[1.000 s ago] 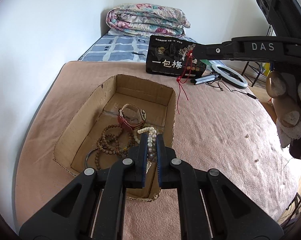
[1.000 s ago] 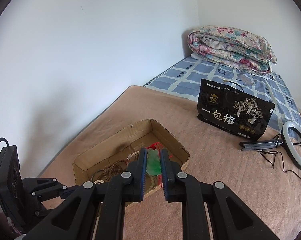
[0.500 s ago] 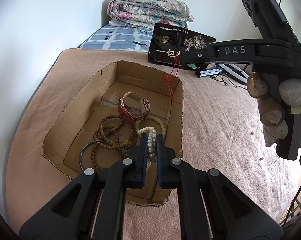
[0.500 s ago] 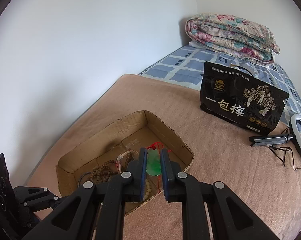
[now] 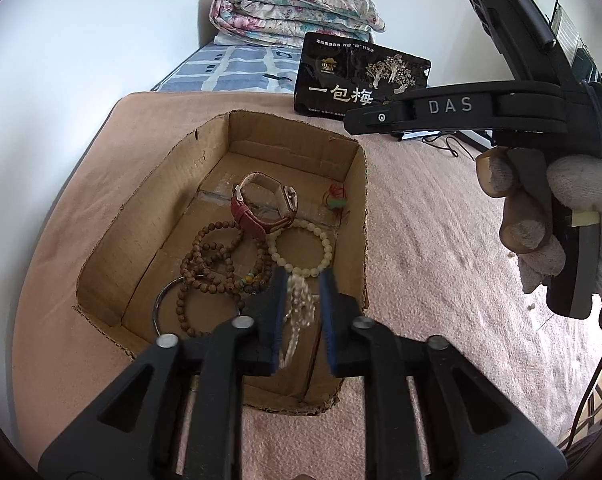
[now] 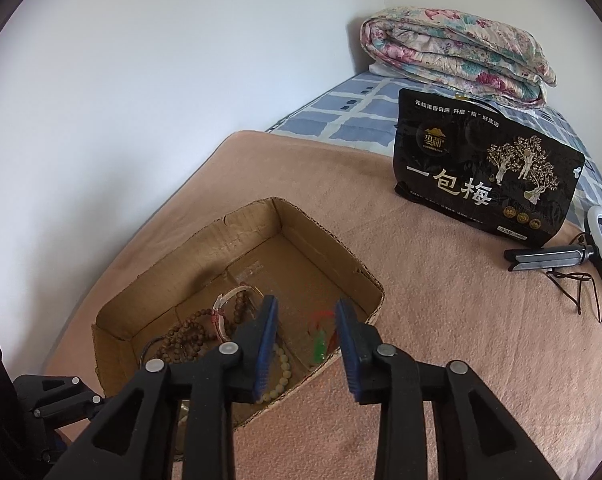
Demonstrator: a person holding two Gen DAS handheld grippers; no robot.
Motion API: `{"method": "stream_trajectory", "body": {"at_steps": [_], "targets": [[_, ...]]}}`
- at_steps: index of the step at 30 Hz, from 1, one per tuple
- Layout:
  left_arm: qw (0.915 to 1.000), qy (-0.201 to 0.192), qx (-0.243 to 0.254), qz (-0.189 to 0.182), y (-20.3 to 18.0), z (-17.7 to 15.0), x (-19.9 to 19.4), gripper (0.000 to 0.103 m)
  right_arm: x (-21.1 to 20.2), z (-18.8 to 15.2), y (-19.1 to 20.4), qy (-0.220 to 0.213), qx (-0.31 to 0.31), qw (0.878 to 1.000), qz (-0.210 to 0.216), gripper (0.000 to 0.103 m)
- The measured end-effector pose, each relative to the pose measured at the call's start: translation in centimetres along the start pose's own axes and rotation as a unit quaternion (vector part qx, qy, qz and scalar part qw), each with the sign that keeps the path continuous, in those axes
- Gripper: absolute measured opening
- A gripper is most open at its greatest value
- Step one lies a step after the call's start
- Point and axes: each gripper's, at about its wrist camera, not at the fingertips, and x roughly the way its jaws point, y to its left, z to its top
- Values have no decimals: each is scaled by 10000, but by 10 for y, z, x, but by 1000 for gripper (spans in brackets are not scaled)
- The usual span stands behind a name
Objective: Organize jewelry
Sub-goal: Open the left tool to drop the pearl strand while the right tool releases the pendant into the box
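Both the left gripper (image 5: 301, 300) and the right gripper (image 6: 307, 344) hang released, with the watch (image 5: 263, 206), bracelets and green pendant (image 6: 320, 346) already in the cardboard box (image 5: 161, 184) below their jaws, so little seems left.

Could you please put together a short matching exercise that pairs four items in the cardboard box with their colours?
Items:
1. watch strap
2. long looped bead string
3. round bead bracelet
4. pendant on the red cord

Colours:
A. cream white
B. green
C. red
D. dark brown

Pairs: 1-C, 2-D, 3-A, 4-B
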Motion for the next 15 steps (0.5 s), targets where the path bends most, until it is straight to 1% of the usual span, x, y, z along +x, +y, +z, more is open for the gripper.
{"method": "stream_trajectory", "body": {"at_steps": [1, 2, 4, 8, 15], "targets": [[10000, -38, -18, 33, 0, 0, -1, 56, -1, 0, 0, -4, 4, 10000, -33, 46], [9999, -123, -35, 68, 1, -1, -3, 62, -1, 0, 0, -12, 4, 10000, -71, 64], [9998, -164, -50, 97, 1, 0, -5, 62, -4, -1, 1, -73, 6, 9999, -129, 79], [9998, -141, -71, 140, 2, -1, -5, 62, -7, -1, 0, -86, 11, 9997, -237, 86], [9996, -185, -38, 209, -1, -3, -8, 62, -14, -4, 1, -101, -42, 9991, -404, 89]]}}
